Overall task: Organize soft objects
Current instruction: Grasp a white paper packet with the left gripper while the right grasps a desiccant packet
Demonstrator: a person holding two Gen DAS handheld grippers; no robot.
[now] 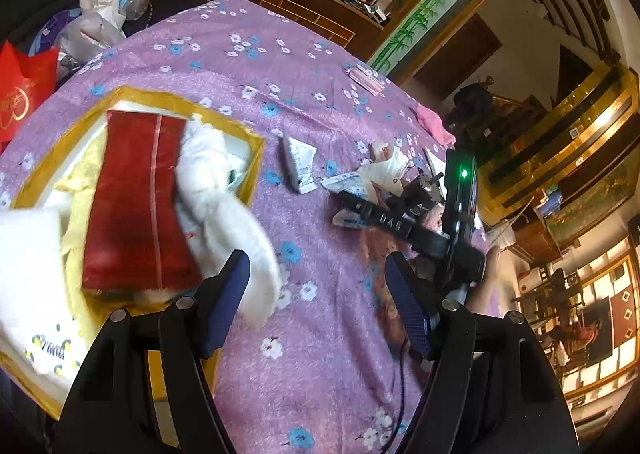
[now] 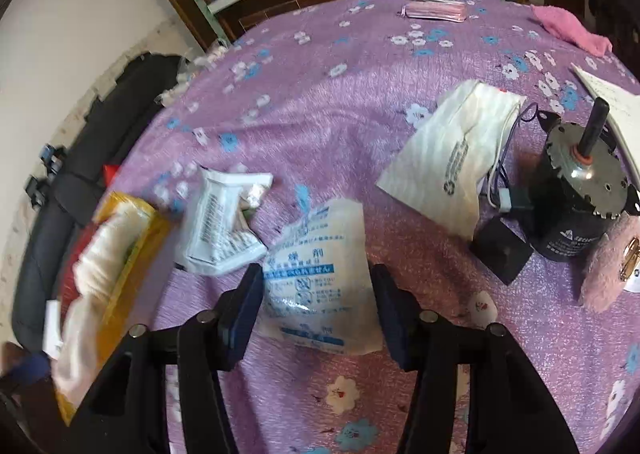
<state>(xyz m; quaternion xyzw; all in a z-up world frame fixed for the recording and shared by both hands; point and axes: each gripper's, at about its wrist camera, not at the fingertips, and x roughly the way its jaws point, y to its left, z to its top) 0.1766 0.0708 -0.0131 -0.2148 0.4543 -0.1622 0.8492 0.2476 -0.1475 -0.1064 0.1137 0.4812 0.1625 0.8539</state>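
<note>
A yellow-rimmed box (image 1: pixel 256 158) on the purple flowered bedspread holds a red pouch (image 1: pixel 136 206), a yellow cloth (image 1: pixel 80 182) and a white cloth (image 1: pixel 232 214) that trails over its near edge. My left gripper (image 1: pixel 318 290) stands open just right of the box, its left finger beside that cloth, nothing between the jaws. In the right wrist view my right gripper (image 2: pixel 318 310) straddles a white desiccant packet with blue print (image 2: pixel 320 278) lying flat on the bedspread. Its pads sit at the packet's two edges without visibly squeezing it. The box (image 2: pixel 136 250) is at its left.
A crumpled white packet with black print (image 2: pixel 224 222) lies between box and desiccant packet. A white printed bag (image 2: pixel 452 166), a black motor (image 2: pixel 576 198) and a pink fluffy piece (image 2: pixel 604 274) lie right. A pink towel (image 2: pixel 572 28) and pink pack (image 2: pixel 436 10) are far back.
</note>
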